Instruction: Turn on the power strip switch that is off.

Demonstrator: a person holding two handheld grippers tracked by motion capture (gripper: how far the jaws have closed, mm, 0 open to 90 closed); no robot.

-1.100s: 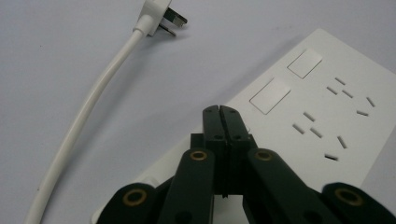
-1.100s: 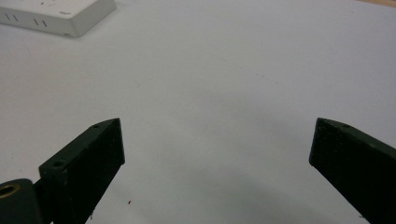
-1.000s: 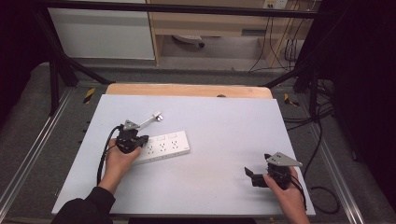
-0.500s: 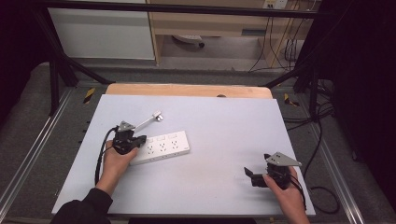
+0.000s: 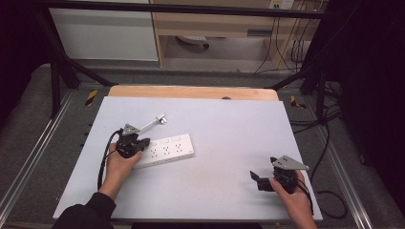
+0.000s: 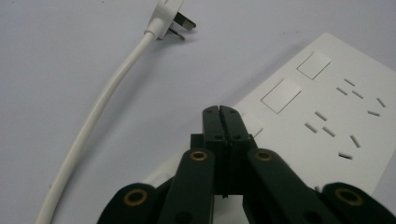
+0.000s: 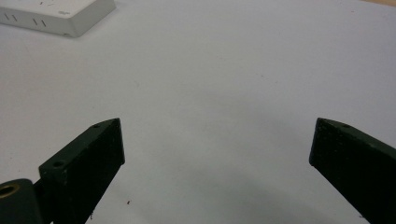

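1 white power strip (image 5: 165,150) lies flat on the grey table (image 5: 229,129), left of the middle, its sockets facing up and all of them empty. Its white cord (image 6: 100,109) curves away over the table to the plug (image 6: 170,18), which lies loose on its side beyond the strip's near end, apart from the sockets. The left gripper (image 6: 219,112) has its jaws pressed together with nothing between them, and its tip sits over the end of the strip where the switch buttons are; whether it touches the surface cannot be told. The right gripper (image 5: 258,180) waits well apart near the table's right front corner, its jaws spread wide over bare table and holding nothing. Judged from this, the work looks to be at an early stage: the closed tip seems set to press or hold down the strip's end, while the plug is not yet picked up and no socket is filled.
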